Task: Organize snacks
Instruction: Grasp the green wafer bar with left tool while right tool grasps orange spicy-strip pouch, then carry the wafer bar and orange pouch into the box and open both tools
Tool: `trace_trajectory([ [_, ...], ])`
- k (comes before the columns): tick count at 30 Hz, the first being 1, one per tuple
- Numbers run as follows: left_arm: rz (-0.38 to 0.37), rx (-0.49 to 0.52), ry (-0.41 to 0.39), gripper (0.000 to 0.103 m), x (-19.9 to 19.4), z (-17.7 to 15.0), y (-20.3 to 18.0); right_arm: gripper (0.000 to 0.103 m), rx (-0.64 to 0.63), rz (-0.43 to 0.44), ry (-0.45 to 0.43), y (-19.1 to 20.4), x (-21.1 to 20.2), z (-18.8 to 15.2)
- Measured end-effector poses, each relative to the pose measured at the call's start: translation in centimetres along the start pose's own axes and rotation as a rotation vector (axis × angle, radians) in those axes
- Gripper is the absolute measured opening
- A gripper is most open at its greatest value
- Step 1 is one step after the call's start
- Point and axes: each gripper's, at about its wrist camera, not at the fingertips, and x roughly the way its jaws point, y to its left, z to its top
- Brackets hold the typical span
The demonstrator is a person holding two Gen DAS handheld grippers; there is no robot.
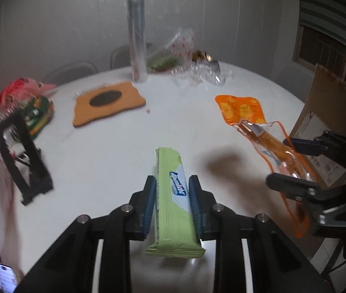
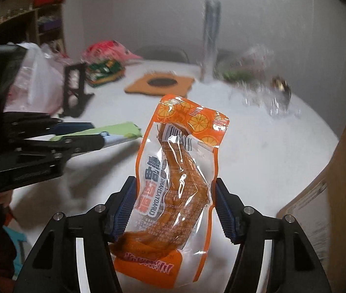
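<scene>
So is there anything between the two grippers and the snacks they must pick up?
Nothing visible. The left gripper is already shut on the green snack bar, and the right gripper already holds the orange sausage pouch. Both snacks are lifted off the white table.

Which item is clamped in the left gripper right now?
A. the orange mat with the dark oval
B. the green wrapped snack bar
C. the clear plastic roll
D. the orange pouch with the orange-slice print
B: the left gripper has its blue pads pressed against both sides of the green snack bar, held above the white table.
</scene>
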Motion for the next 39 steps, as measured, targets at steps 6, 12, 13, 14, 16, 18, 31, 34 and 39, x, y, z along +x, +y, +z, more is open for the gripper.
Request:
trace_trajectory([
  [6, -0.029, -0.008, 0.068, 0.025, 1.9, -1.6, 0.0, 0.059, -0.002, -0.002, -0.022, 0.4, -1.5, -0.3],
  [12, -0.041, -0.019, 0.109, 0.024, 3.2, -3.1, 0.0, 0.059, 0.039, 0.02, 0.014, -0.2, -0.5, -1.8],
  [13, -0.043, -0.02, 0.122, 0.024, 3.6, -3.3, 0.0, 0.059, 0.041, 0.019, 0.015, -0.3, -0.4, -1.9],
  [14, -0.042, -0.021, 0.128, 0.024, 3.7, -3.4, -0.1, 0.059, 0.045, 0.021, 0.016, -0.4, -0.3, -2.0],
  [16, -0.033, -0.019, 0.144, 0.024, 4.2, -3.6, -0.2, 0.059, 0.052, 0.024, 0.017, -0.7, -0.1, -2.0],
  [18, -0.028, -0.023, 0.144, 0.025, 4.3, -3.6, -0.3, 0.059, 0.052, 0.026, 0.017, -0.7, 0.0, -2.1],
  [31, 0.027, 0.025, 0.139, 0.023, 4.7, -3.7, -1.1, 0.059, 0.042, 0.029, 0.028, -0.6, 0.7, -2.1],
  [34, 0.034, 0.028, 0.125, 0.023, 4.4, -3.6, -1.1, 0.059, 0.038, 0.026, 0.018, -0.5, 0.3, -2.1],
  [39, 0.028, 0.015, 0.064, 0.023, 2.3, -2.7, -0.9, 0.059, 0.024, 0.021, -0.012, -0.2, -1.1, -1.7],
])
